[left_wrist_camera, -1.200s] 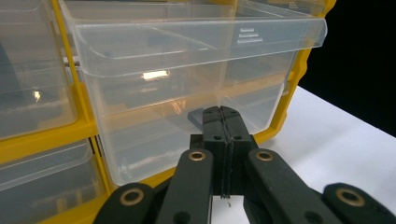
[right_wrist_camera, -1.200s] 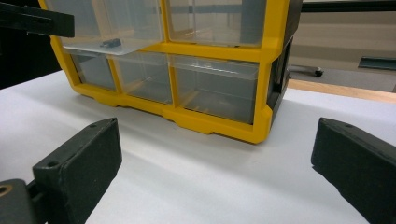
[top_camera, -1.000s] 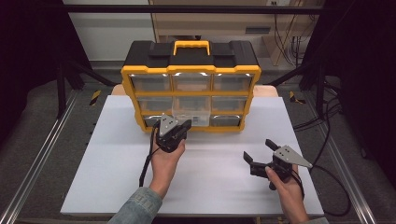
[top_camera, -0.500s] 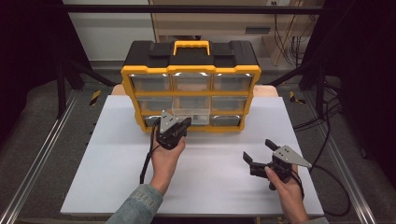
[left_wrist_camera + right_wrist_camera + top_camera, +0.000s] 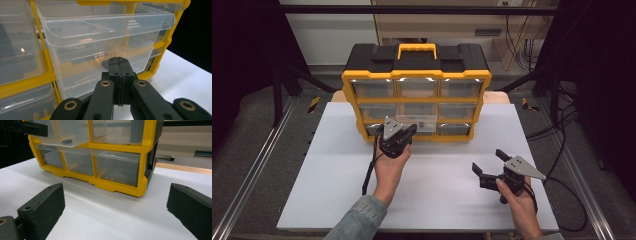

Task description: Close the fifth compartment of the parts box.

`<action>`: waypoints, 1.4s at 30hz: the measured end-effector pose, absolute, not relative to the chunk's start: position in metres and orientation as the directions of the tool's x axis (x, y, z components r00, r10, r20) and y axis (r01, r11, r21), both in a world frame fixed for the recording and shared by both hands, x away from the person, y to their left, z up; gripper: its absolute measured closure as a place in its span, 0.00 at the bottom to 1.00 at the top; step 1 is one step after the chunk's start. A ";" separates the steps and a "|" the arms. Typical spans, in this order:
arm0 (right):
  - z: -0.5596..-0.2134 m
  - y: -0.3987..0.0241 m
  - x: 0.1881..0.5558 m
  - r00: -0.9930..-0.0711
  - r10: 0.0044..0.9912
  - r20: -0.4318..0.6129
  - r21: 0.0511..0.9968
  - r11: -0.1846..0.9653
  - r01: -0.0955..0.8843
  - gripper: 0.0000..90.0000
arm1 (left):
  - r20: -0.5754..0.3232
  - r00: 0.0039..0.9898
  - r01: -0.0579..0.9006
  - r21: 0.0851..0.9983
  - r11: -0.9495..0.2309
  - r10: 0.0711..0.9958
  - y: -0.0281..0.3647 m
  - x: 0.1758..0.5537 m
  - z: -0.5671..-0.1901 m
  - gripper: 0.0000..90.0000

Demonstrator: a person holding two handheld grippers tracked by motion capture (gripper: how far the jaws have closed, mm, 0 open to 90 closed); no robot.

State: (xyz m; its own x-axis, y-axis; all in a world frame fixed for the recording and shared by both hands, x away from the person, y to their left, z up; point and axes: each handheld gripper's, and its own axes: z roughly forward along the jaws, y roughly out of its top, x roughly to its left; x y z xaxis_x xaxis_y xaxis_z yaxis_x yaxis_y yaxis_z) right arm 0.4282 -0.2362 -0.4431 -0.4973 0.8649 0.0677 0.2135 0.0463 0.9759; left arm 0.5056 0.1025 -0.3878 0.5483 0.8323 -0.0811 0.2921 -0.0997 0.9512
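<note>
So there's a yellow and black organizer box [image 5: 417,90] sitting at the far edge of the white surface [image 5: 327,190], roughly centered, with a yellow handle [image 5: 417,50] on its black top. It has three rows of three clear plastic drawers. The middle drawer [image 5: 419,117] of the middle row is pulled partway out toward the person; the rest look pushed in.

The left gripper [image 5: 398,134] is held up right in front of the box, at the lower middle part of its face, just under the pulled-out drawer. In the left gripper view its jaws are pressed flat together with nothing between them, tips close to the clear front wall of that drawer [image 5: 100,37]. Can't tell whether they actually touch the plastic. The left hand [image 5: 391,167] wraps the gripper from below, a denim-ish sleeve [image 5: 357,222] comes in from the near edge, and a black cable [image 5: 371,167] hangs down beside the wrist.

The right gripper [image 5: 489,162] is well apart from the box, out over the near right part of the surface, held by the right hand [image 5: 517,200]. Its jaws are spread wide and hold nothing. In the right gripper view they frame bare white surface, with the box's bottom right corner [image 5: 140,190] farther ahead. A grey three-cornered plate [image 5: 524,167] sits on top of it.
</note>
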 end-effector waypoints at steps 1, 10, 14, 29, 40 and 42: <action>-0.443 -0.236 0.428 -0.497 0.865 0.069 0.976 0.046 0.215 0.02 | -0.078 0.549 0.291 0.951 -0.103 0.832 0.102 0.506 -0.388 1.00; -0.443 -0.236 0.428 -0.498 0.865 0.066 0.975 0.050 0.216 0.02 | -0.070 0.546 0.291 0.950 -0.111 0.835 0.102 0.508 -0.387 1.00; -0.443 -0.236 0.428 -0.493 0.867 0.068 0.975 0.047 0.216 0.03 | -0.067 0.548 0.291 0.950 -0.115 0.834 0.101 0.509 -0.386 1.00; -0.443 -0.236 0.428 -0.495 0.866 0.071 0.975 0.045 0.219 0.03 | -0.062 0.542 0.292 0.949 -0.118 0.838 0.100 0.514 -0.385 1.00; -0.443 -0.236 0.428 -0.499 0.864 0.067 0.975 0.049 0.216 0.03 | -0.055 0.540 0.289 0.949 -0.124 0.840 0.100 0.517 -0.386 1.00; -0.443 -0.236 0.428 -0.501 0.863 0.065 0.975 0.051 0.214 0.02 | -0.058 0.538 0.292 0.949 -0.121 0.841 0.100 0.518 -0.386 1.00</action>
